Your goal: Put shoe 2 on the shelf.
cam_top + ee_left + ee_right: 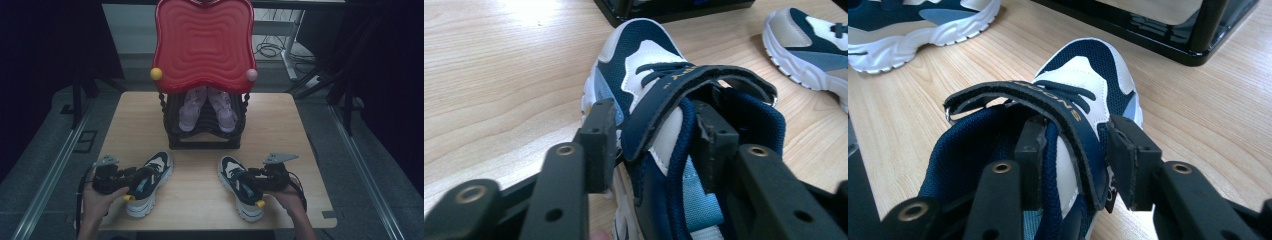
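I have a gripper on each of the two navy-and-white sneakers at the near edge of the wooden table [295,130]; the left gripper [131,184] straddles the outer side wall of the left sneaker [150,181], one jaw inside the opening and one outside, part open; in the left gripper view the inner pad lies against the padded collar while the outer pad stands just beside the shoe's side, so I cannot tell whether the wall is pinched; the strap [684,95] arches over the jaws. The right gripper [250,186] sits the same way on the right sneaker [240,192], one jaw inside, one outside its right flank, about half open; the outer pad looks just clear of the shoe in the right gripper view, so a firm hold is not settled there either. The two sneakers lie apart, toes pointing far; beyond them, at the far middle of the table, stands a black shoe rack [204,132] holding a pair of pale pink shoes [207,109], with a red wavy tray [204,42] on top.
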Available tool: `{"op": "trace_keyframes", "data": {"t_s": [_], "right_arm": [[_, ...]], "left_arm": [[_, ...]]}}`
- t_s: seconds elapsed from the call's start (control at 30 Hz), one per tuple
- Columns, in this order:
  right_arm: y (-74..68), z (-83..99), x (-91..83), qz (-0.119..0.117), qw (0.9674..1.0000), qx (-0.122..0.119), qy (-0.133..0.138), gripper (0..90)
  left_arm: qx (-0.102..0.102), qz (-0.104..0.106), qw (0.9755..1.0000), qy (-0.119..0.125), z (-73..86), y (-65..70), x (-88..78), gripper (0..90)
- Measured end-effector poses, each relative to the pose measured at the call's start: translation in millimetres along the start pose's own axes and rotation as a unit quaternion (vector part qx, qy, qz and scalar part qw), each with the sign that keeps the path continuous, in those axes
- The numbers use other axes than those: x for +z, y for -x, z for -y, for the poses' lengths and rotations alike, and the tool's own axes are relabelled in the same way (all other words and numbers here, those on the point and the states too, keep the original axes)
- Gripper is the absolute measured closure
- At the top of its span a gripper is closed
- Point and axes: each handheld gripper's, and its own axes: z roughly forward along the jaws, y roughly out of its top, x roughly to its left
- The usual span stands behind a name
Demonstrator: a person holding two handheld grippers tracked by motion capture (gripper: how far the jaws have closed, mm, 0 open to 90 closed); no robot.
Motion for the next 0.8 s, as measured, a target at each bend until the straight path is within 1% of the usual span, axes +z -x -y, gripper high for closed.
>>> {"op": "trace_keyframes", "data": {"t_s": [0.1,0.3,0.37,0.47,0.6,0.8], "right_arm": [[-0.8,-1.0,0.2,0.003,1.0,0.002,-0.006,64.8],[-1.4,-0.5,-0.5,0.006,1.0,0.005,-0.001,69.2],[-0.6,0.3,-0.7,0.003,1.0,0.008,0.005,69.8],[2.4,2.3,-1.0,-0.012,0.9996,0.019,0.014,70.2],[4.4,4.3,-2.6,-0.012,0.9993,0.025,0.023,70.4],[3.2,4.8,-3.8,-0.005,0.9994,0.023,0.025,70.5]], "left_arm": [[0.002,0.0,1.0,-0.001,0.2,0.6,0.0,62.4],[0.005,-0.006,1.0,0.002,0.3,2.0,-0.5,66.0],[0.003,-0.007,1.0,0.006,0.4,1.9,-1.2,66.7],[0.003,-0.018,0.9997,0.017,0.6,2.2,-4.4,71.0],[-0.004,-0.01,0.9997,0.021,1.6,-0.2,-6.3,73.3],[0.001,-0.011,0.9998,0.019,1.5,1.1,-6.2,73.8]]}}
